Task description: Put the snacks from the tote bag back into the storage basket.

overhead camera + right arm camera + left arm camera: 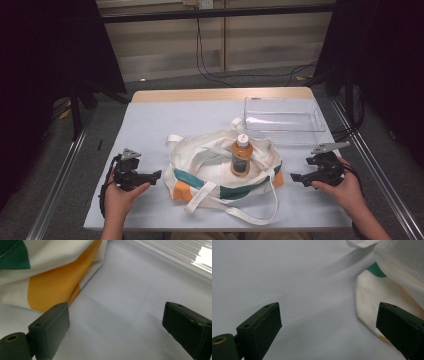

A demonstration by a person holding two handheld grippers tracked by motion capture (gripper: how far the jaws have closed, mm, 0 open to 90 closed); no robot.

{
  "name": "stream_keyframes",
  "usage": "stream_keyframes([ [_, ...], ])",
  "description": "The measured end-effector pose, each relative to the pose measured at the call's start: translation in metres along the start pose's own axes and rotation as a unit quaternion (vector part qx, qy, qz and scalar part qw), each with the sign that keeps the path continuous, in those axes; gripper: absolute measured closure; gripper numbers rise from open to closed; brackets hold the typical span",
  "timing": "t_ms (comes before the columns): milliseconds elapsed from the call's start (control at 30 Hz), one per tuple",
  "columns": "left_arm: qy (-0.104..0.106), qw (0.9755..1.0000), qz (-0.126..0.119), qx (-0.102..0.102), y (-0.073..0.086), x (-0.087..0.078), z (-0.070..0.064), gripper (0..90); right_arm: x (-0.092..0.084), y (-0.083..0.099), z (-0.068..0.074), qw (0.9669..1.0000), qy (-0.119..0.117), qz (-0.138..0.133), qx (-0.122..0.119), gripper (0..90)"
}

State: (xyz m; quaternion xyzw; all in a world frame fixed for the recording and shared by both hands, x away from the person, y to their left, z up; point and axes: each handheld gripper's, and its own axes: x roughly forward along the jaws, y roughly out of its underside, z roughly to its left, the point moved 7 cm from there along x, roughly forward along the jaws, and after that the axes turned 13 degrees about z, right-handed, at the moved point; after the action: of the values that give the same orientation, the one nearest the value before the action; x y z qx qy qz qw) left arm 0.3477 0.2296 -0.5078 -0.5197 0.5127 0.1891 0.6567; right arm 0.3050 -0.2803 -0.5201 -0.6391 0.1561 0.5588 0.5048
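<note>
Your left claw (156, 175) and right claw (296, 177) both stand apart, empty, low over the worktop (150, 125). Between them lies the white tote bag (220, 172), an orange bottle (240, 156) upright inside it; a clear tray (282, 116) sits beyond.

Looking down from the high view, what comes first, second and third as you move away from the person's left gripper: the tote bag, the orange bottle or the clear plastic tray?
From the left gripper, at the table's near left:
1. Tote bag, just beside the jaws, mid-table.
2. Orange bottle, standing inside the bag, farther right.
3. Clear plastic tray, far right corner of the table.
</note>
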Motion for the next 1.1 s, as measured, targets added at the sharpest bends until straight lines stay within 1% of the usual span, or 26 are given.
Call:
stream_keyframes([
  [33,0.002,1.0,0.001,0.001,0.0,0.0,0.0,5.8,0.0,0.0,0.0,1.0,0.004,0.004,-0.001,7.1],
  [133,0.003,1.0,0.001,0.002,0.0,0.0,0.0,5.8,0.002,0.0,0.002,0.9999,-0.006,0.01,-0.008,7.1],
  [167,0.004,1.0,0.002,0.001,0.0,0.0,0.0,5.8,0.002,0.0,0.003,0.9998,-0.005,0.016,-0.007,7.2],
  [200,0.005,1.0,0.0,0.001,0.0,0.0,0.0,5.8,0.003,0.0,0.003,0.9997,-0.004,0.019,-0.014,7.2],
  [233,0.002,1.0,-0.002,-0.003,0.0,0.0,0.0,5.8,0.004,0.0,0.003,0.9996,-0.001,0.024,-0.015,7.2],
  [300,0.004,1.0,-0.005,-0.005,0.0,-0.001,0.0,5.8,0.004,0.0,0.004,0.9994,-0.007,0.03,-0.017,7.3],
  [333,0.005,1.0,-0.002,0.0,0.001,-0.001,0.001,5.8,0.004,0.0,0.005,0.9992,-0.007,0.035,-0.017,7.6],
  [400,0.006,1.0,-0.003,-0.003,0.001,-0.001,0.001,5.8,0.004,-0.001,0.005,0.9989,-0.004,0.043,-0.018,7.8],
  [433,0.005,1.0,-0.002,-0.002,0.001,-0.001,0.001,5.8,0.003,-0.003,0.005,0.9987,-0.005,0.049,-0.015,8.3],
  [500,0.005,1.0,-0.001,-0.001,0.001,-0.001,0.001,5.8,0.003,-0.004,0.005,0.9986,-0.009,0.05,-0.012,8.3],
  [533,0.006,1.0,-0.001,-0.001,0.001,-0.001,0.001,5.8,0.001,-0.007,0.006,0.9983,-0.013,0.057,-0.009,9.0],
  [600,0.006,1.0,-0.002,-0.002,0.001,-0.001,0.001,5.8,0.0,-0.008,0.006,0.9981,-0.013,0.06,-0.011,9.0],
  [633,0.007,1.0,-0.003,-0.004,0.001,-0.001,0.001,5.8,-0.001,-0.009,0.007,0.9976,-0.014,0.067,-0.01,9.0],
  [667,0.006,1.0,-0.001,-0.003,0.002,-0.001,0.001,5.8,-0.002,-0.011,0.007,0.9963,-0.011,0.084,-0.009,9.1],
  [700,0.006,1.0,-0.002,-0.003,0.002,-0.001,0.002,5.8,-0.003,-0.011,0.008,0.9954,-0.011,0.095,-0.006,9.0],
  [733,0.008,0.9999,-0.006,-0.009,0.001,-0.001,0.001,5.8,-0.003,-0.011,0.008,0.9954,-0.011,0.095,-0.006,9.0],
  [767,0.008,0.9999,-0.006,-0.008,0.001,-0.001,0.001,5.8,-0.004,-0.011,0.006,0.9937,-0.009,0.111,-0.014,9.0],
  [800,0.008,0.9999,-0.006,-0.008,0.001,-0.002,0.002,5.8,-0.004,-0.011,0.006,0.9937,-0.009,0.111,-0.014,9.0],
  [833,0.009,0.9999,-0.006,-0.009,0.001,-0.002,0.002,5.8,-0.005,-0.012,0.006,0.9928,-0.007,0.119,-0.013,9.0],
  [867,0.008,0.9999,-0.005,-0.008,0.001,-0.002,0.002,5.8,-0.006,-0.013,0.005,0.9922,-0.004,0.123,-0.02,9.0],
  [900,0.008,0.9999,-0.005,-0.008,0.001,-0.002,0.002,5.8,-0.007,-0.014,0.005,0.9915,-0.003,0.129,-0.017,9.0],
  [1000,0.009,0.9999,-0.005,-0.009,0.002,-0.002,0.002,5.8,-0.011,-0.017,0.005,0.9899,-0.004,0.141,-0.019,9.0],
  [1067,0.008,0.9999,-0.005,-0.009,0.002,-0.002,0.002,5.8,-0.015,-0.021,0.005,0.9882,-0.003,0.15,-0.03,9.0],
  [1100,0.008,0.9999,-0.004,-0.009,0.002,-0.002,0.002,5.8,-0.015,-0.021,0.005,0.9882,-0.003,0.15,-0.03,9.0],
])
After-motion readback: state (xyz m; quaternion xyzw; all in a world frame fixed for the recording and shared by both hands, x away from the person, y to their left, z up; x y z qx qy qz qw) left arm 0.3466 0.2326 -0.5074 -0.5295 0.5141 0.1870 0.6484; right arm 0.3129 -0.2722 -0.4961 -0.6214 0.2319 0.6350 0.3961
